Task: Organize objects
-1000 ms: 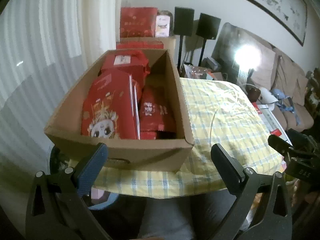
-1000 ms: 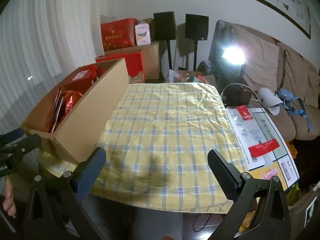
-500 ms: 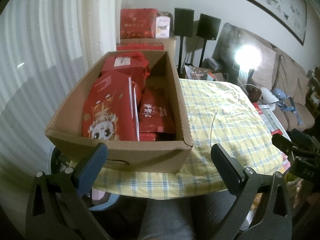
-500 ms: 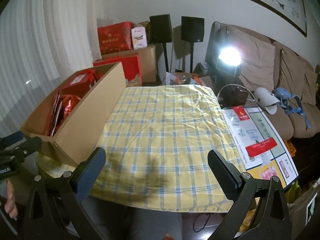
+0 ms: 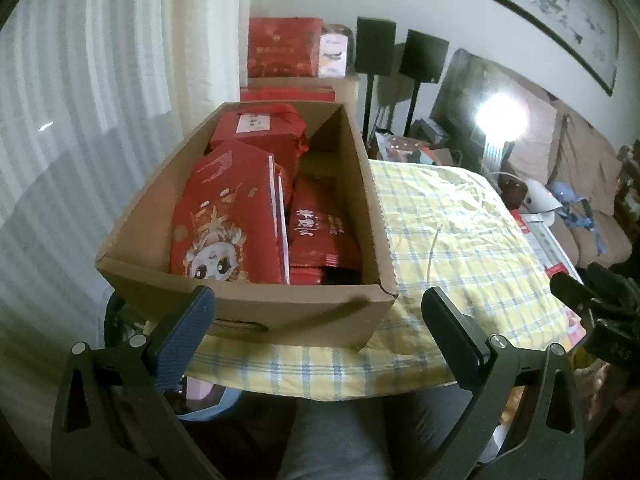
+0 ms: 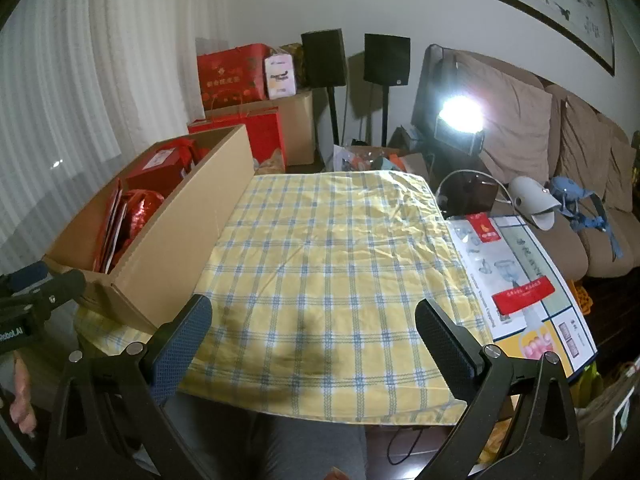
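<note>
A long cardboard box [image 5: 280, 312] stands on the left of a table covered by a yellow checked cloth [image 5: 448, 236]. It holds red gift packages: a large one with a cartoon face [image 5: 224, 224], a red pouch [image 5: 320, 232] and a red bag with a white label [image 5: 260, 128] at the far end. The box also shows in the right wrist view [image 6: 188, 232]. My left gripper [image 5: 318, 332] is open and empty, just before the box's near end. My right gripper [image 6: 312, 336] is open and empty over the cloth's [image 6: 332, 264] near edge.
Printed boxes with red labels [image 6: 520, 280] lie along the table's right side. A sofa [image 6: 580, 168], a bright lamp [image 6: 460, 114], two speakers on stands [image 6: 324, 58] and stacked red boxes [image 6: 232, 72] stand beyond. A curtain [image 5: 80, 120] is on the left.
Both views have shifted slightly. The box sits a little lower and closer in the left wrist view. Nothing has been taken hold of or let go.
</note>
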Demonstrator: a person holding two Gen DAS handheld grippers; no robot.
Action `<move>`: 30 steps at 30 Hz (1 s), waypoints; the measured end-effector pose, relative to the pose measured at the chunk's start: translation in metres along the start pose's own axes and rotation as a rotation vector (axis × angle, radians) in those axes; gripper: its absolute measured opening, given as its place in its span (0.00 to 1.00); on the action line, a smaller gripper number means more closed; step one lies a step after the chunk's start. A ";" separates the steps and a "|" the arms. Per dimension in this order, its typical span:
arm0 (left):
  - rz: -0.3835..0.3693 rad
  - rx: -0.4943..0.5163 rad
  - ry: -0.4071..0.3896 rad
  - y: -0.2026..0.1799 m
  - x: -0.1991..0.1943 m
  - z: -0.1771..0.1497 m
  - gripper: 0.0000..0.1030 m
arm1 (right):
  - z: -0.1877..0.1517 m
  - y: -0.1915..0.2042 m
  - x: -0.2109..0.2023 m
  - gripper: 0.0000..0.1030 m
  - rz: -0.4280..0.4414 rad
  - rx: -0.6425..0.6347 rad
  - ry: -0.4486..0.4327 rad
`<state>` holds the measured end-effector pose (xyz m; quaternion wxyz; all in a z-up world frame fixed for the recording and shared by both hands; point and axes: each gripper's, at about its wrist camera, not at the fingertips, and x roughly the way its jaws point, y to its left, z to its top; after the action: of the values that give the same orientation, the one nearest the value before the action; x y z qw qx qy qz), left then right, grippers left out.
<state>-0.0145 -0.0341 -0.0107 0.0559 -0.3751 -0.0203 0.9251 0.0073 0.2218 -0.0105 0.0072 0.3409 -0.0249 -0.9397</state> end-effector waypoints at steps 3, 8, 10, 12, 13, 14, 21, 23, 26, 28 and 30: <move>0.013 -0.001 -0.010 0.002 -0.002 0.001 1.00 | 0.000 0.001 0.000 0.99 0.001 0.000 0.000; 0.051 -0.003 -0.031 0.006 -0.005 0.002 1.00 | 0.001 0.003 -0.001 0.99 0.003 -0.006 -0.003; 0.074 0.001 -0.040 0.008 -0.007 0.003 1.00 | 0.001 0.003 -0.002 0.99 0.001 -0.010 -0.005; 0.093 0.005 -0.047 0.008 -0.008 0.003 1.00 | 0.001 0.003 -0.002 0.99 0.000 -0.010 -0.007; 0.097 0.006 -0.049 0.009 -0.008 0.004 1.00 | 0.001 0.003 -0.002 0.99 0.000 -0.008 -0.007; 0.098 0.006 -0.051 0.009 -0.008 0.004 1.00 | 0.001 0.003 -0.002 0.99 0.000 -0.007 -0.007; 0.097 -0.001 -0.052 0.012 -0.011 0.004 1.00 | 0.001 0.003 -0.003 0.99 0.000 -0.009 -0.012; 0.097 -0.002 -0.052 0.012 -0.011 0.004 1.00 | 0.001 0.003 -0.002 0.99 0.001 -0.010 -0.010; 0.104 -0.001 -0.056 0.013 -0.012 0.004 1.00 | 0.001 0.003 -0.003 0.99 0.000 -0.009 -0.011; 0.104 0.000 -0.056 0.013 -0.012 0.004 1.00 | 0.002 0.003 -0.003 0.99 0.001 -0.010 -0.010; 0.104 0.001 -0.056 0.013 -0.012 0.005 1.00 | 0.002 0.004 -0.003 0.99 0.002 -0.010 -0.009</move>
<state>-0.0107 -0.0486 -0.0004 0.0073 -0.3496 -0.0020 0.9369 0.0085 0.2179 -0.0068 0.0097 0.3367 -0.0208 -0.9413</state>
